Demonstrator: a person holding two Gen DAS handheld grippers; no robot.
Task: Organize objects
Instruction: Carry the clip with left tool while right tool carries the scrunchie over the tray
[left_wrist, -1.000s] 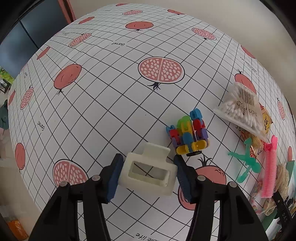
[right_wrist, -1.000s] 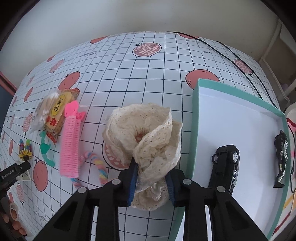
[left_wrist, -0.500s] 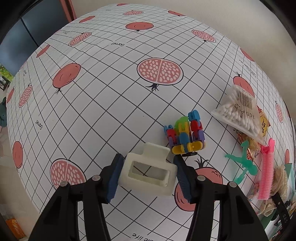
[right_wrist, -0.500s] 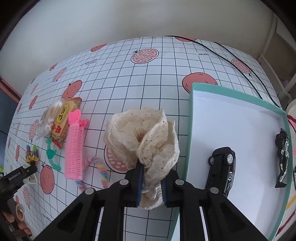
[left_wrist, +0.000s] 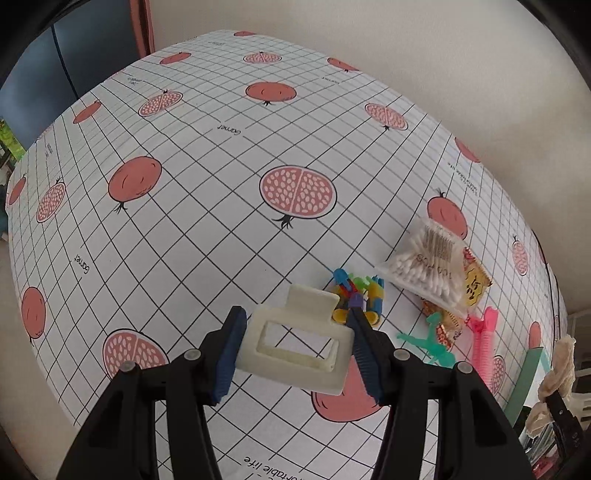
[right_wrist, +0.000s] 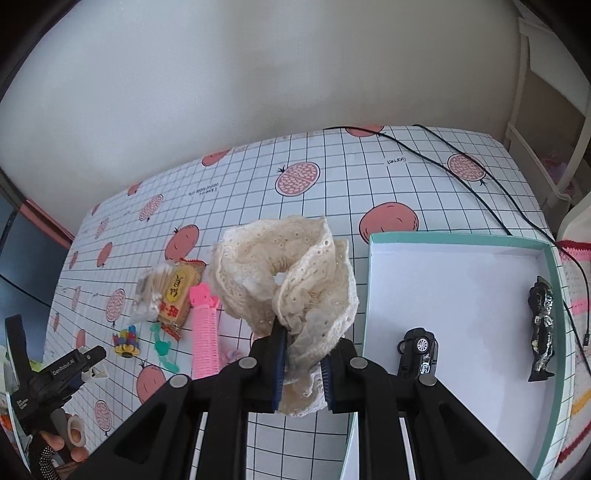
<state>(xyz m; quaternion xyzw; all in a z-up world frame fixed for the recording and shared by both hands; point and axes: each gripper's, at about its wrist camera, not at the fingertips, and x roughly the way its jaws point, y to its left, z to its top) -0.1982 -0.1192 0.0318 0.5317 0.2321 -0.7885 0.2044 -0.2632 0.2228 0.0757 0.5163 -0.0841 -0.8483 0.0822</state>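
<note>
Pomegranate-print tablecloth (left_wrist: 207, 229), plain wall (right_wrist: 258, 92)

The left gripper (left_wrist: 295, 354) clamps a cream hair claw clip (left_wrist: 295, 341) above the pomegranate-print tablecloth (left_wrist: 207, 206).

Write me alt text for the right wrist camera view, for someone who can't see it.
The right tongs pinch a cream lace scrunchie above a pomegranate-print tablecloth. To the right lies a teal-rimmed white box holding a black toy car and a dark figurine. At left lie a pink hair roller, a cotton swab bag and a snack packet.
</note>
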